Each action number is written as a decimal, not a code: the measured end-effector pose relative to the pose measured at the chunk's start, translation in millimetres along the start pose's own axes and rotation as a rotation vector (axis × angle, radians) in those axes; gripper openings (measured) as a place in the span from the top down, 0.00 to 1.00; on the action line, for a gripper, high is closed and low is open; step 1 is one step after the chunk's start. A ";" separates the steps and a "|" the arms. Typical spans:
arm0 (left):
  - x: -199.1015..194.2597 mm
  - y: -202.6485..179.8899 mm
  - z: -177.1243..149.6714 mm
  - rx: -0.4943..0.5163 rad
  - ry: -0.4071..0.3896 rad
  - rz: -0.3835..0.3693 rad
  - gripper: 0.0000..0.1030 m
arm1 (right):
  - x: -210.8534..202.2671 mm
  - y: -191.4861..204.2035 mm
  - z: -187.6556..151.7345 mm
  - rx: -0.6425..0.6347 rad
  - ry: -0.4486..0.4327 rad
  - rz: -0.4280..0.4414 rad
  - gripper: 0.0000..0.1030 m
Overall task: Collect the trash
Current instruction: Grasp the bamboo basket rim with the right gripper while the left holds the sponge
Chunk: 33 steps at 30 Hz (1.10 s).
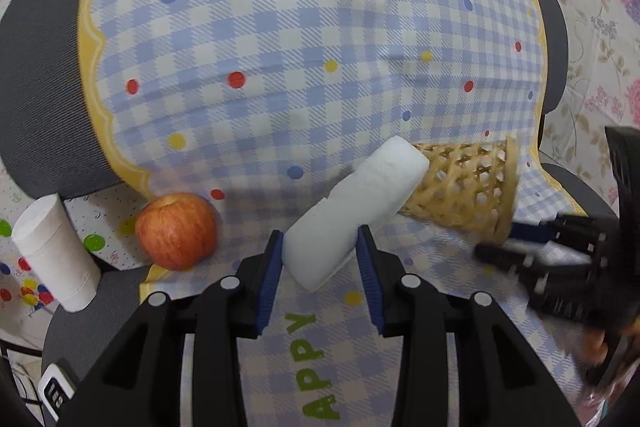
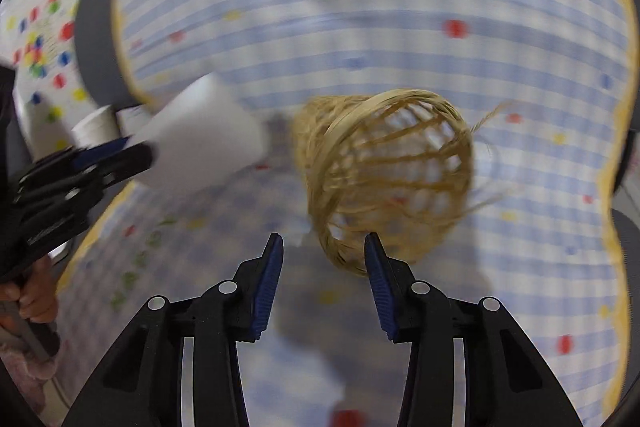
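White foam block (image 1: 352, 211) clenched in my left tongs (image 1: 320, 251), held above checked counter (image 1: 280, 67), far end pointing at mouth of wicker basket (image 1: 468, 191). Basket tipped on side; my right tongs (image 2: 324, 253) spread wide, rim between them, not gripped. Step in hand: binning foam. Next, likely: steady basket, slide foam in. Apple (image 1: 176, 231) and paper roll (image 1: 56, 251) left of foam.

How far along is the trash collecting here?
Midway, it seems. The left gripper already holds a white foam piece, its far end at the woven basket, which lies tipped over. The right gripper is open at the basket's rim. Still left: getting the foam inside. Whether the basket holds anything is unclear.
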<state>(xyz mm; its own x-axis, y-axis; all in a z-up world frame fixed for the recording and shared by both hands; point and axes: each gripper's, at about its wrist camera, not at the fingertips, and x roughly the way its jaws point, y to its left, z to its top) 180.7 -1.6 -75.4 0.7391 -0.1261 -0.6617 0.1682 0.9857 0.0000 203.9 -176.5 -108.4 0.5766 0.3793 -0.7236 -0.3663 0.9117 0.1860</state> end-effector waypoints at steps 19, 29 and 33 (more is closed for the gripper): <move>-32.8 18.3 -14.0 -0.053 -0.013 0.027 0.65 | -75.2 36.2 -28.1 -0.064 -0.072 -0.068 0.58; -39.9 24.1 -15.4 -0.063 -0.022 0.044 0.65 | -63.6 17.0 -22.4 0.013 -0.114 -0.139 0.70; -38.9 26.5 -17.1 -0.066 -0.017 0.052 0.65 | -41.0 15.5 -11.3 0.004 -0.110 -0.133 0.72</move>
<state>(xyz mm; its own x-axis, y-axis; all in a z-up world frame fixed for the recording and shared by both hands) 145.2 31.3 -62.5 0.7568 -0.0761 -0.6492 0.0867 0.9961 -0.0157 166.4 -179.7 -83.3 0.6964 0.2702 -0.6648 -0.2787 0.9555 0.0964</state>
